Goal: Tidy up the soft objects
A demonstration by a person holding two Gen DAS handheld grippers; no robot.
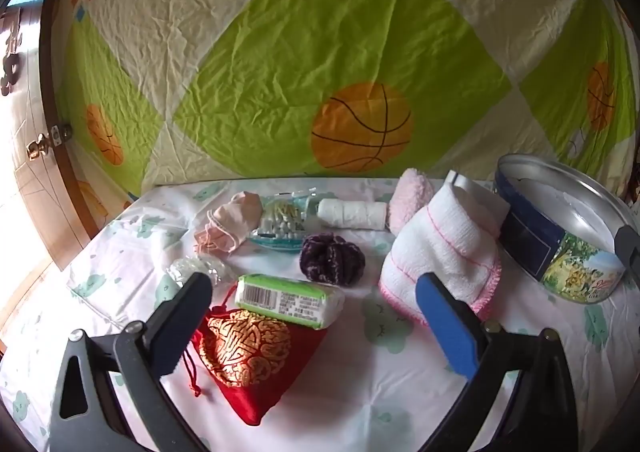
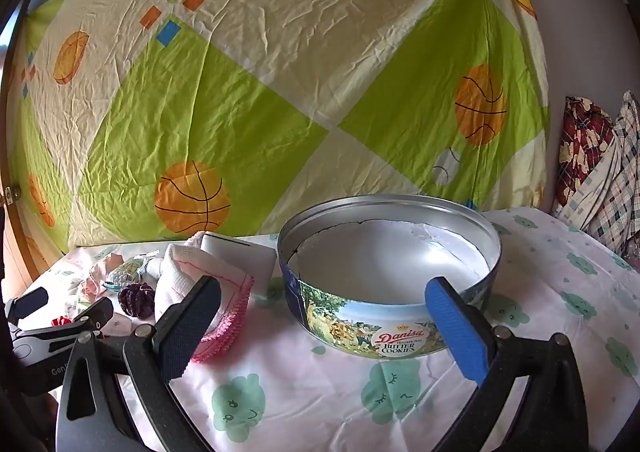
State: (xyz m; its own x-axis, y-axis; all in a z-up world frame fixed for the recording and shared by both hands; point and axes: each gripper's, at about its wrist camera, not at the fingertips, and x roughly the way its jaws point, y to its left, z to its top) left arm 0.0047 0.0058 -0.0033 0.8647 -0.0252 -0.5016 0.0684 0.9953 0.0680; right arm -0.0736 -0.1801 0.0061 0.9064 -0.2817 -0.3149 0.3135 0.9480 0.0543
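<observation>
My left gripper (image 1: 316, 292) stands open over a red and gold drawstring pouch (image 1: 256, 356) and a green-edged tissue pack (image 1: 290, 300), touching neither. Behind them lie a purple scrunchie (image 1: 332, 258), a white cloth with pink trim (image 1: 440, 248), a pink fluffy cloth (image 1: 408, 199), a white roll (image 1: 352, 213), a pink mask (image 1: 230, 228) and a cotton swab case (image 1: 280, 226). My right gripper (image 2: 320, 312) is open in front of the round cookie tin (image 2: 380, 332), which holds only white lining. The white cloth (image 2: 188, 272) sits left of the tin.
A green and cream sheet with basketballs (image 1: 320, 51) hangs behind the table (image 2: 300, 392). A white box (image 2: 240, 256) stands behind the cloth. Patterned fabrics (image 2: 596, 179) pile at the far right. A wooden door (image 1: 36, 171) is at the left. My left gripper (image 2: 60, 316) shows at the right view's left edge.
</observation>
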